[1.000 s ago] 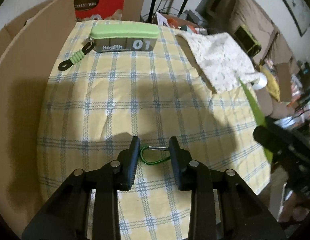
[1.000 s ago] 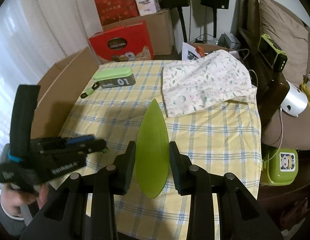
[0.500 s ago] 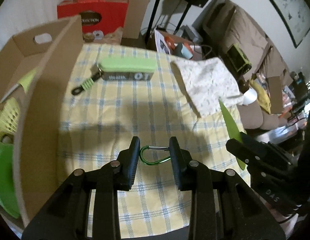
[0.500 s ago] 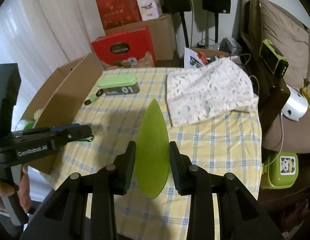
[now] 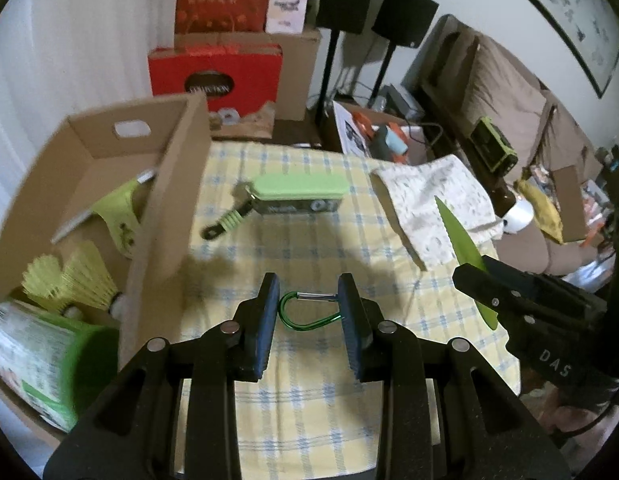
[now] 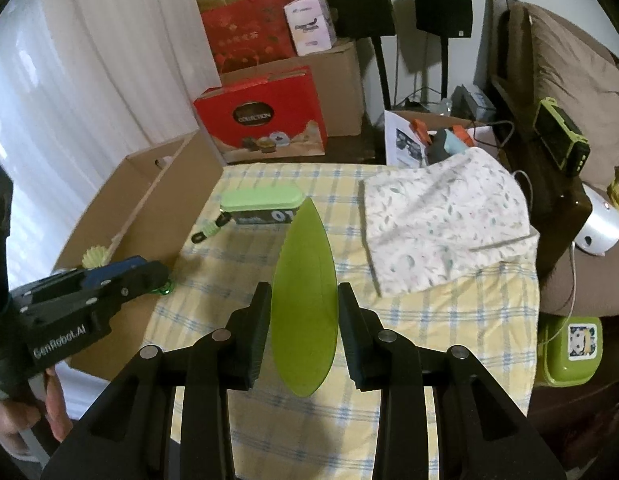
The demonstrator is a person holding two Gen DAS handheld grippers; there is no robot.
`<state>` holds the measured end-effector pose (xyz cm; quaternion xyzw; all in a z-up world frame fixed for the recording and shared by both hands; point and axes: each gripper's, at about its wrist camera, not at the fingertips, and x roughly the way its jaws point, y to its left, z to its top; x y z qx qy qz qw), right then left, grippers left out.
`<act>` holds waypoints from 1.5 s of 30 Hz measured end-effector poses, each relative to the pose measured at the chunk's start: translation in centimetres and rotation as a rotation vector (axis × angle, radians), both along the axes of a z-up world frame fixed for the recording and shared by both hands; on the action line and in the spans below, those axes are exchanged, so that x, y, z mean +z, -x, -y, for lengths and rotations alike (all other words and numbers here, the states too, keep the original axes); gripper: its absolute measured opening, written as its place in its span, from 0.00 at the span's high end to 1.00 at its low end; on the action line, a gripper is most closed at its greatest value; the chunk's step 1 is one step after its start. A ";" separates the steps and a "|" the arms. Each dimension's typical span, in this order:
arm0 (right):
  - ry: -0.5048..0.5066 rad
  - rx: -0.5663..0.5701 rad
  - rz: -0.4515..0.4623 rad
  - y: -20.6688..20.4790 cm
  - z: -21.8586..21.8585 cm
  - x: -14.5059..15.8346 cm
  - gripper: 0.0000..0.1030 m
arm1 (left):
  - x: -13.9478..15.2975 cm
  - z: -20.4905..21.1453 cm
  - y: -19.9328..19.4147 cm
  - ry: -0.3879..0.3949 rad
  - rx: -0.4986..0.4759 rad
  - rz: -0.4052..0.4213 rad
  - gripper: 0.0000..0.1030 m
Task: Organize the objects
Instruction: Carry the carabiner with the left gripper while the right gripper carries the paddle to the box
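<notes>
My left gripper (image 5: 308, 305) is shut on a small green carabiner (image 5: 309, 312), held in the air above the checked tablecloth (image 5: 309, 248). My right gripper (image 6: 303, 316) is shut on a flat green leaf-shaped piece (image 6: 305, 300) that stands on edge between its pads. In the left wrist view the leaf-shaped piece (image 5: 463, 256) and the right gripper's body show at the right. The left gripper (image 6: 157, 280) shows at the left of the right wrist view. A green-lidded case (image 5: 297, 194) marked 01, with a looped strap (image 5: 225, 224), lies at the back of the table.
An open cardboard box (image 5: 165, 200) stands at the table's left edge, holding yellow shuttlecocks (image 5: 73, 280), a green container (image 5: 41, 360) and a green-handled item. A folded floral cloth (image 6: 441, 220) lies at the back right. Red boxes (image 6: 261, 116), speakers and a sofa stand beyond.
Both grippers have risen with their objects. The left wrist view now looks over the box wall, so the box's contents show. The table looks smaller in both views.
</notes>
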<state>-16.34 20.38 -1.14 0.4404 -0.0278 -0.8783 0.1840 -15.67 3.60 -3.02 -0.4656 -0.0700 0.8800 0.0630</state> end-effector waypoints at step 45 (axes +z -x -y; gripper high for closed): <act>0.010 0.249 -0.024 4.6 20.3 2.6 0.68 | 2.2 17.4 1.9 0.034 0.248 -0.044 0.73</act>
